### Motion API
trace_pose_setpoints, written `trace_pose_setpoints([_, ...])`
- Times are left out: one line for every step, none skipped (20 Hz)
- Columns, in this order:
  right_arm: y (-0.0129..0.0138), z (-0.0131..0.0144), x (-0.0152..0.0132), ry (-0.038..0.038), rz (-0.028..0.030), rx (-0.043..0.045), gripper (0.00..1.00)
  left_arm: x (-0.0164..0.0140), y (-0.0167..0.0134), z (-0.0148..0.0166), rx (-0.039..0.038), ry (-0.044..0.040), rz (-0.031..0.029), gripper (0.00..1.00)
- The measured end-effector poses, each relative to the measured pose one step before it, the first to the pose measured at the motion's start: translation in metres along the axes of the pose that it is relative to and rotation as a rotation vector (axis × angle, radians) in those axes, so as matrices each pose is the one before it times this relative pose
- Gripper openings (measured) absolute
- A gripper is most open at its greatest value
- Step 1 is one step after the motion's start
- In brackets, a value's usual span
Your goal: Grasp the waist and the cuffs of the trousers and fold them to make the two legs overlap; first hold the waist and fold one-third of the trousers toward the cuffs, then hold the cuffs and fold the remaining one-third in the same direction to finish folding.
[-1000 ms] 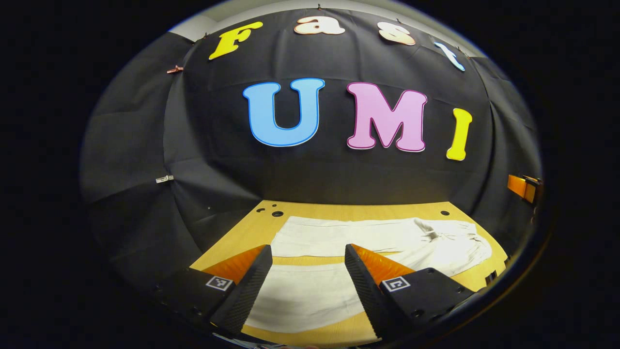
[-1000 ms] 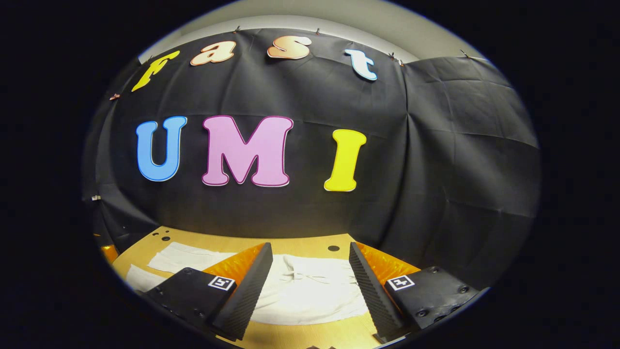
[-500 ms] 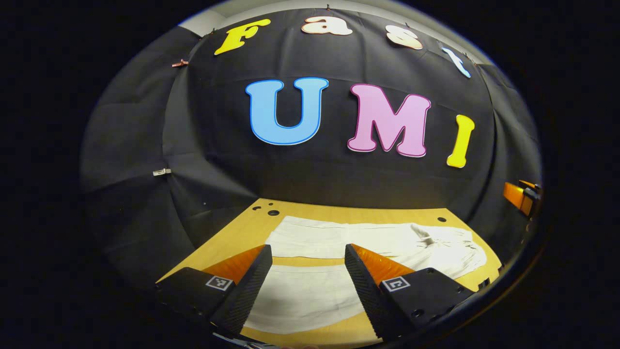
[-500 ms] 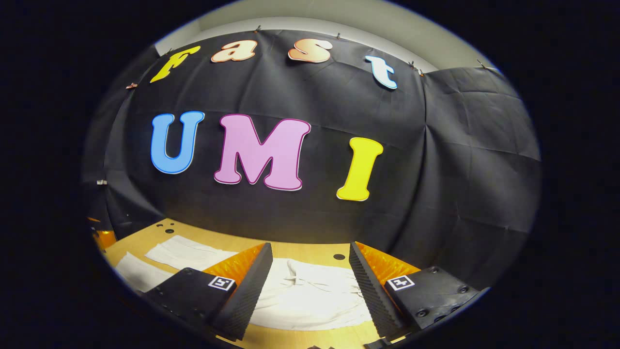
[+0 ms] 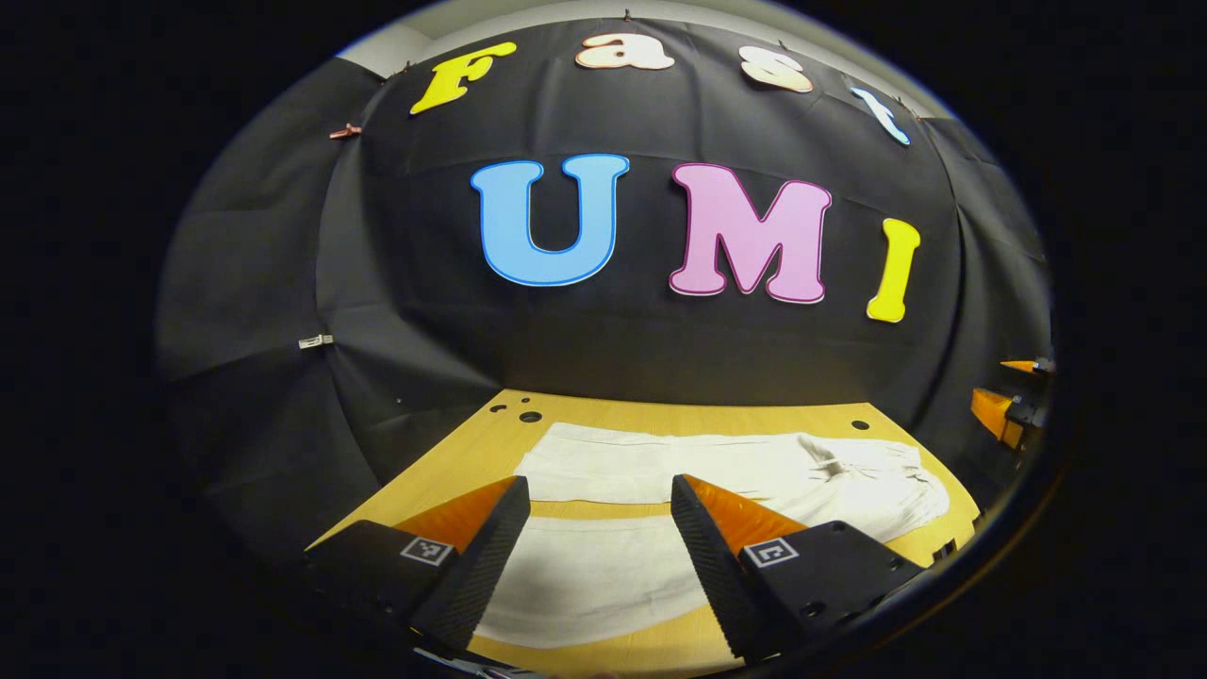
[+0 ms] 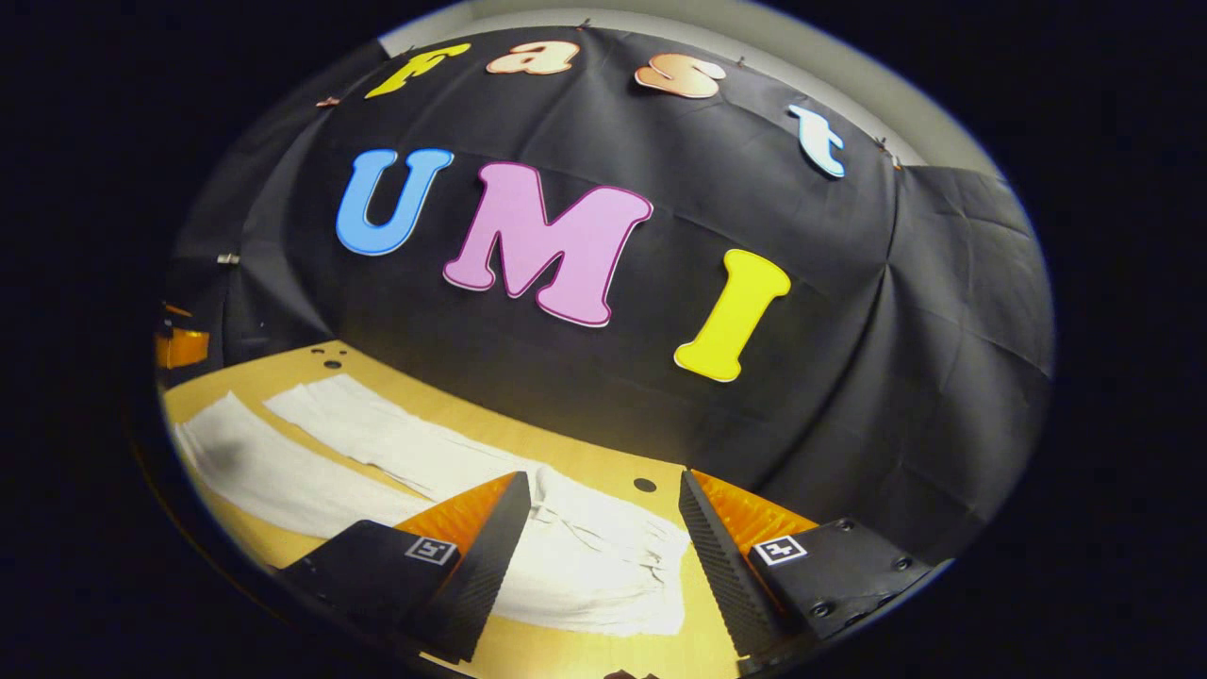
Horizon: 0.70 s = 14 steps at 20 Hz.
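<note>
Trousers (image 5: 660,490) lie spread flat on the desk (image 5: 443,462) ahead of my left gripper (image 5: 596,556), pale cloth with the 2 legs apart, a strip of bare wood between them. I see the near leg running under and between this gripper's fingers (image 5: 481,566), the far leg just beyond their tips. Off to the gripper's right the cloth bunches into the wrinkled waist (image 5: 877,471), near the desk's right edge. My left gripper is released, fingers wide apart, nothing between them but air; I cannot tell how high it hangs over the leg.

Over on the right gripper view, my right gripper (image 6: 603,547) sits above the waist end of the trousers (image 6: 396,453). The crumpled waist (image 6: 603,566) with its drawstring folds lies between and just beyond the fingers (image 6: 717,556). From there both legs stretch away to the gripper's left, toward the far-left corner of the desk (image 6: 585,651). This gripper is released too, jaws spread wide, gripping nothing.

At the right rim of the left gripper view I catch a bit of the other gripper, well apart from mine.
</note>
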State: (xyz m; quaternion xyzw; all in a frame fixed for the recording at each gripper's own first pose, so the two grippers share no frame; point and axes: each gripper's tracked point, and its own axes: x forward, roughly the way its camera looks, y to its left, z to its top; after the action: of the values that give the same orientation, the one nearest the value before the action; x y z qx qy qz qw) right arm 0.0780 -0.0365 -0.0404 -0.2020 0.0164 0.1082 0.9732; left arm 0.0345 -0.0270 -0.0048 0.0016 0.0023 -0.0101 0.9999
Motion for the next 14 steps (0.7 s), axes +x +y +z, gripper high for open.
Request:
trace_pose_setpoints([-0.00397, -0.00435, 0.00230, 0.00309, 0.01729, -0.03891, 0.98, -0.00021, 0.00066, -0.00432, -0.00634, 0.00829, 0.00902, 0.96])
trace_pose_setpoints([-0.00327, -0.00608, 0.00183, 0.00514, 0.01782, -0.05267, 0.98, -0.00036, 0.00079, -0.00195, -0.00842, 0.00820, 0.00797, 0.96])
trace_pose_setpoints([-0.00655, -0.00619, 0.00097, 0.00410, 0.01572, -0.06479, 0.98, -0.00012, 0.00066, -0.00379, -0.00857, 0.00627, 0.00760, 0.96])
trace_pose_setpoints([-0.00742, -0.00608, 0.00042, 0.00538, 0.02072, -0.06648, 0.98, -0.00056, 0.00144, -0.00139, -0.00631, 0.00464, 0.00958, 0.96])
trace_pose_setpoints([-0.00450, -0.00976, 0.00143, 0.01403, 0.02186, -0.06133, 0.97, -0.00097, 0.00289, -0.00292, -0.00380, 0.00292, 0.01315, 0.96])
trace_pose_setpoints([0.00040, -0.01302, 0.00215, 0.01607, 0.02569, -0.05478, 0.98, -0.00062, 0.00275, -0.00189, -0.00351, 0.00478, 0.01332, 0.96])
trace_pose_setpoints([0.00175, -0.01182, 0.00107, 0.01415, 0.03423, -0.04670, 0.98, -0.00011, 0.00251, -0.00444, -0.00487, 0.00873, 0.01410, 0.96])
trace_pose_setpoints([0.00386, -0.01193, 0.00211, 0.01709, 0.03595, -0.05136, 0.98, 0.00044, 0.00381, -0.00347, -0.00856, 0.01304, 0.01756, 0.96])
trace_pose_setpoints([0.00296, -0.01493, 0.00149, 0.02145, 0.03556, -0.05771, 0.98, 0.00033, 0.00275, -0.00401, -0.01076, 0.00960, 0.01501, 0.96])
trace_pose_setpoints([0.00611, -0.01715, 0.00318, 0.02030, 0.03947, -0.05105, 0.99, 0.00034, 0.00274, -0.00138, -0.00838, 0.00669, 0.01356, 0.96])
trace_pose_setpoints([0.00877, -0.01424, 0.00235, 0.01881, 0.04404, -0.04234, 0.98, -0.00044, 0.00256, -0.00221, -0.00381, 0.00571, 0.01522, 0.96])
trace_pose_setpoints([0.00737, -0.01382, -0.00150, 0.01849, 0.03580, -0.03439, 0.98, -0.00009, 0.00254, -0.00143, 0.00046, 0.00562, 0.01635, 0.96])
trace_pose_setpoints([0.00607, -0.01416, 0.00191, 0.01775, 0.03331, -0.02710, 0.98, 0.00095, 0.00226, -0.00315, 0.00172, 0.00570, 0.01522, 0.96])
trace_pose_setpoints([0.00590, -0.01200, 0.00482, 0.01980, 0.02997, -0.02036, 0.98, 0.00030, 0.00133, -0.00171, 0.00282, 0.00409, 0.01338, 0.96])
